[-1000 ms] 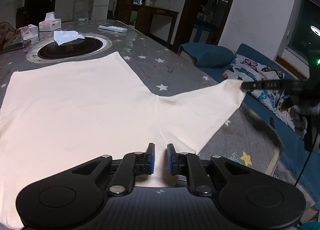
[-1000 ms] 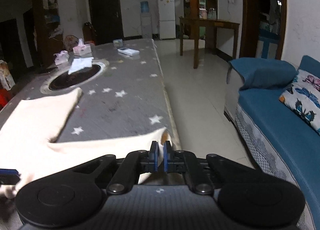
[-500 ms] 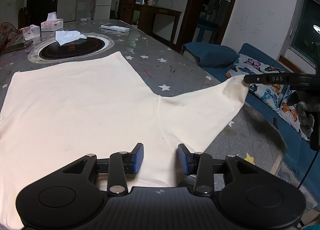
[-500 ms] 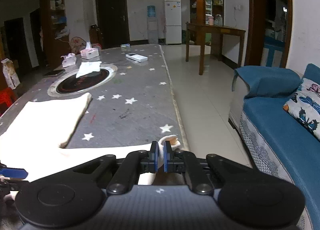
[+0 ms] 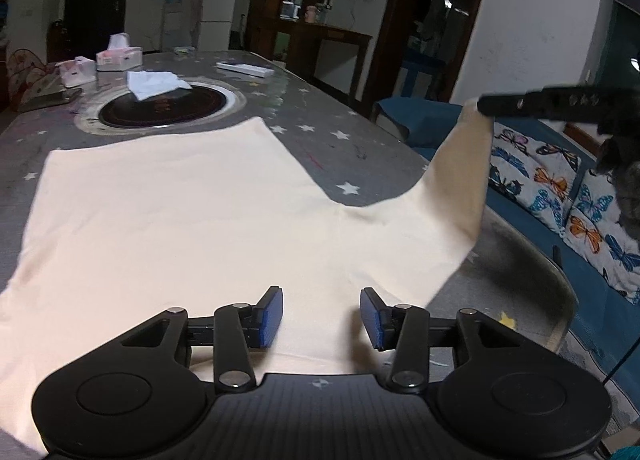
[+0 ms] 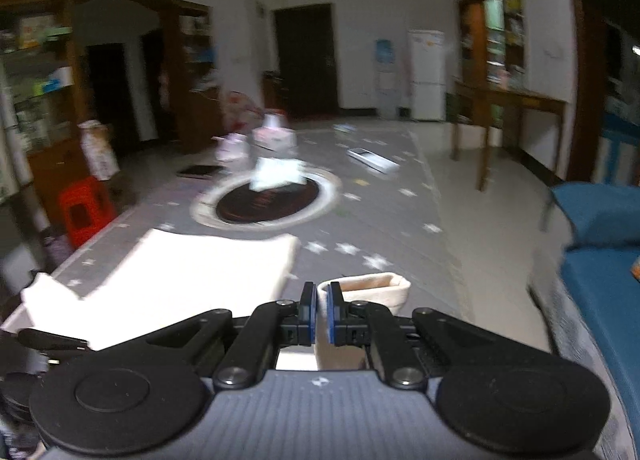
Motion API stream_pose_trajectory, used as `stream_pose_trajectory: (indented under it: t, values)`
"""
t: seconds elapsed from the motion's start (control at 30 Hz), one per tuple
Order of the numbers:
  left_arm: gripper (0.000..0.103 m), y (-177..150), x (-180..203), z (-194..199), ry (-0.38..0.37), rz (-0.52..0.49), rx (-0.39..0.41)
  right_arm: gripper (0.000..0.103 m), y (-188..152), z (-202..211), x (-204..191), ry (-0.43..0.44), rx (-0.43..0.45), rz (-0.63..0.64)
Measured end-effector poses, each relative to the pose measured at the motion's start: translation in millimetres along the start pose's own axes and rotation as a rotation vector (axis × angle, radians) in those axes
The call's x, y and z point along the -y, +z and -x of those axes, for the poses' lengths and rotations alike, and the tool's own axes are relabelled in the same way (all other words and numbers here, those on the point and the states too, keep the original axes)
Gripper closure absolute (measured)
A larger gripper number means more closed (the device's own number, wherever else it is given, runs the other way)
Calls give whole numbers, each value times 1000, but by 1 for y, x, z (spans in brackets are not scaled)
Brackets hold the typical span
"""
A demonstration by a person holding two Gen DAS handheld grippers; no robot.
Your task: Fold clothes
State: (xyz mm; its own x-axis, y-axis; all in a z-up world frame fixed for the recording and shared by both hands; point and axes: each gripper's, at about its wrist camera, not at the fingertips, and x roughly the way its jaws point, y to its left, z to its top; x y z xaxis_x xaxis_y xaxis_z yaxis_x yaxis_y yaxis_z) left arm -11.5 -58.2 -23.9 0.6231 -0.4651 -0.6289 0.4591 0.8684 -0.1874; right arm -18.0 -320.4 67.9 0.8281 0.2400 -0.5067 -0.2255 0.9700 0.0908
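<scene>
The cream garment [image 5: 168,212] lies mostly flat on the grey star-print table [image 5: 344,140], its sleeve [image 5: 460,184] lifted off the right edge. The right gripper [image 6: 322,316] pinches the sleeve's cuff between pressed-together pads, raised above the tabletop. The left gripper [image 5: 321,316] hovers low over the near hem, its 2 blue pads spread, nothing clamped. A blue sofa [image 5: 592,300] stands beside the table

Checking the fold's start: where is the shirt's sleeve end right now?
In the left wrist view the sleeve end is at upper right, lifted off the table, pinched by the right gripper.
</scene>
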Motion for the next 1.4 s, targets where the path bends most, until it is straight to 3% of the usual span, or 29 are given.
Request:
stream_pose_trajectory:
  t: [0.27, 0.5, 0.7, 0.93, 1.17, 1.4]
  values:
    - [56, -6, -35, 26, 68, 74, 48, 98, 34, -26, -72, 177, 1, 129]
    - [54, -16, -59, 43, 106, 132, 70, 98, 43, -57, -137, 305, -35, 230]
    - [54, -26, -75, 53, 134, 176, 76, 98, 38, -76, -186, 405, -63, 291]
    - [54, -33, -86, 57, 154, 210, 73, 98, 23, -100, -224, 464, -111, 342]
    - [54, -36, -87, 61, 158, 220, 72, 95, 15, -102, -230, 480, -132, 376]
    - [54, -37, -95, 71, 184, 232, 82, 95, -1, -90, -178, 366, -190, 388]
